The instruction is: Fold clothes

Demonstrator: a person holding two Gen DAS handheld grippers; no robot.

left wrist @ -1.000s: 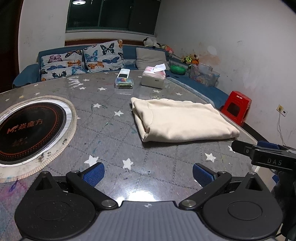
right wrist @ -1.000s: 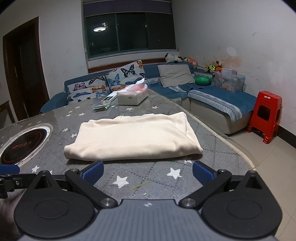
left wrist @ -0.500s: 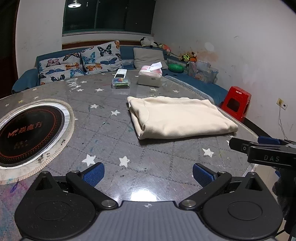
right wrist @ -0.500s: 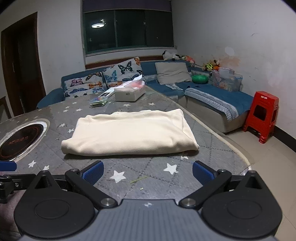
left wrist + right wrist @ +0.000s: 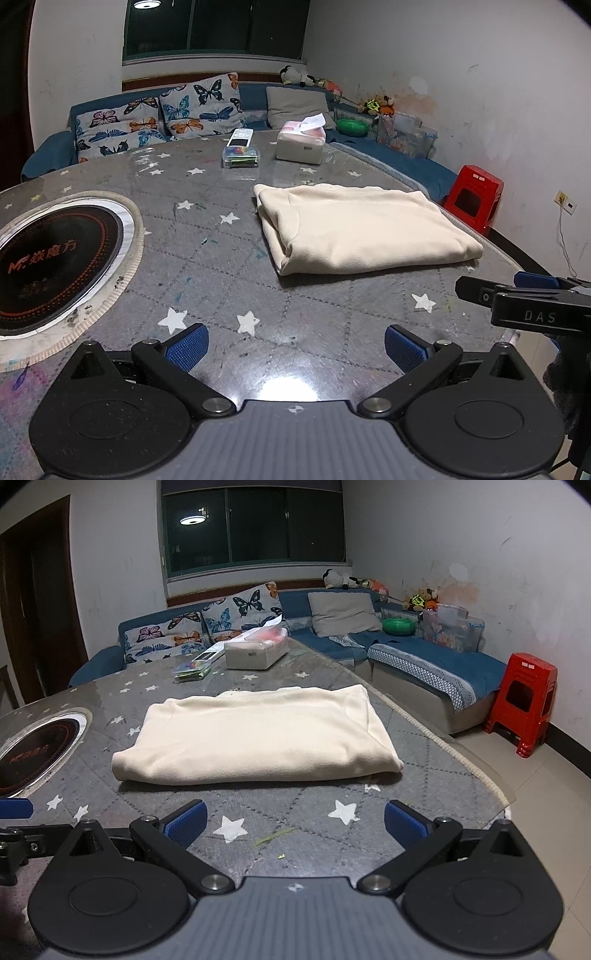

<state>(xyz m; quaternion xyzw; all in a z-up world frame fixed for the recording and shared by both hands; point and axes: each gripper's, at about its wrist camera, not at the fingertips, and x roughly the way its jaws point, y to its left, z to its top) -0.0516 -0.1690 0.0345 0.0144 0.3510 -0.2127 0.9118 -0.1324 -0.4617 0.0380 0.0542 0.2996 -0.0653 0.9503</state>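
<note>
1. While both tools hang back at the near edge of the counter (image 5: 207, 266), the cream garment (image 5: 362, 229) lies folded into a flat rectangle on the right half of it, touched by neither.
2. Left gripper (image 5: 295, 341): jaws spread wide, nothing between them.
3. Right gripper (image 5: 295, 821): jaws likewise wide and empty, the garment just ahead of them.
4. Judgement: folding appears largely done; the step in hand is either a final fold or release and withdrawal.
5. Next move, if a further fold is wanted: each gripper would need to take a corner of one short edge, pinching all layers.
6. Tissue box (image 5: 301, 146) and hotplate (image 5: 55, 258) stand well apart from the garment.
</note>
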